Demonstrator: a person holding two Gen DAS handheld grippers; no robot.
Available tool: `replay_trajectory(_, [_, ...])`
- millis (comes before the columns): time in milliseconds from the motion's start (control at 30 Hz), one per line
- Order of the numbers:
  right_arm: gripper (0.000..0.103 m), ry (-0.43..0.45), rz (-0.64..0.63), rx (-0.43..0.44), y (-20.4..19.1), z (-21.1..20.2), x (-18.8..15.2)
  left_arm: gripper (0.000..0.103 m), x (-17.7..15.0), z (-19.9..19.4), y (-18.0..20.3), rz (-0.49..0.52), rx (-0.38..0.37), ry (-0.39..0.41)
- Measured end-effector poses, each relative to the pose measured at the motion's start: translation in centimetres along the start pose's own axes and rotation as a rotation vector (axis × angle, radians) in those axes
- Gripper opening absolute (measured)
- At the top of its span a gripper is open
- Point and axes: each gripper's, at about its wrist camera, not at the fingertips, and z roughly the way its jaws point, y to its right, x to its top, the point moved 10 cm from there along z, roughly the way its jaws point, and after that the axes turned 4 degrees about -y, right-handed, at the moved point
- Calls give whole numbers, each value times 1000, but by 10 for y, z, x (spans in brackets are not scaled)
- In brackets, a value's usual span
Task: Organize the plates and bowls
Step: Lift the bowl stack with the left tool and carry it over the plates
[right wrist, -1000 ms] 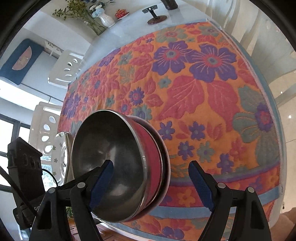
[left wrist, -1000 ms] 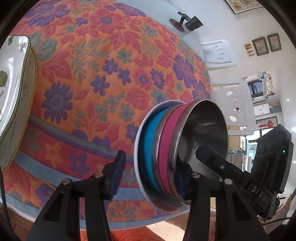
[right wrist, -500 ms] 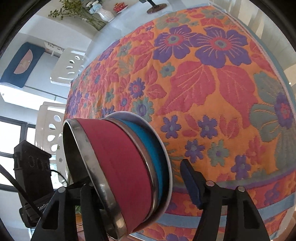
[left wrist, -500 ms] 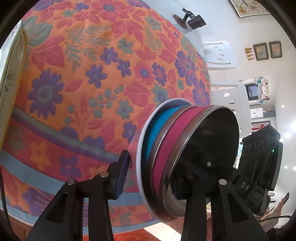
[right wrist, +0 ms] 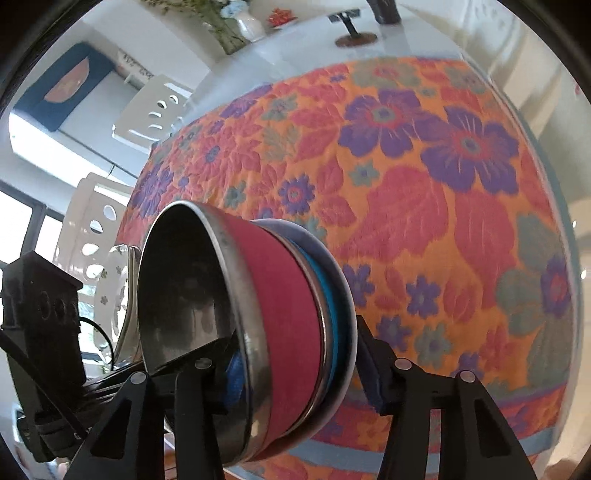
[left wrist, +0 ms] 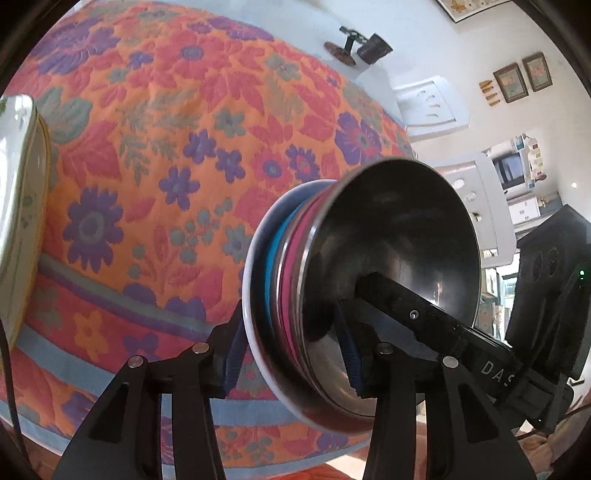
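A stack of dishes is held between both grippers: a white plate (left wrist: pixel 255 258) at the bottom, a blue bowl (left wrist: pixel 271 254), and a steel bowl with a red outside (left wrist: pixel 402 236) on top. My left gripper (left wrist: pixel 291 354) is shut on one side of the stack, one finger under the plate, one inside the steel bowl. My right gripper (right wrist: pixel 299 373) is shut on the opposite side of the same stack (right wrist: pixel 280 306). The stack is tilted on its side over the flowered tablecloth (left wrist: pixel 166 147).
A white flowered plate (left wrist: pixel 18 206) lies at the left of the left wrist view, and shows behind the stack in the right wrist view (right wrist: pixel 116 284). White chairs (right wrist: pixel 155 110) stand beyond the table. A small stand (left wrist: pixel 347 48) and a vase (right wrist: pixel 247 22) are at the far end.
Both grippers have closed onto the stack from opposite sides. The stack has been lifted and tilted, its rim now pinched between each pair of fingers.
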Motion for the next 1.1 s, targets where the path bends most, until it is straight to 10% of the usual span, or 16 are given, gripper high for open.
replay_trajectory(600, [46, 90, -157, -9, -62, -26, 68, 38, 69, -82, -10, -28, 60, 232])
replay_trajectory(1100, [46, 87, -260, 98, -270, -23, 65, 38, 69, -234, -138, -60, 197, 306])
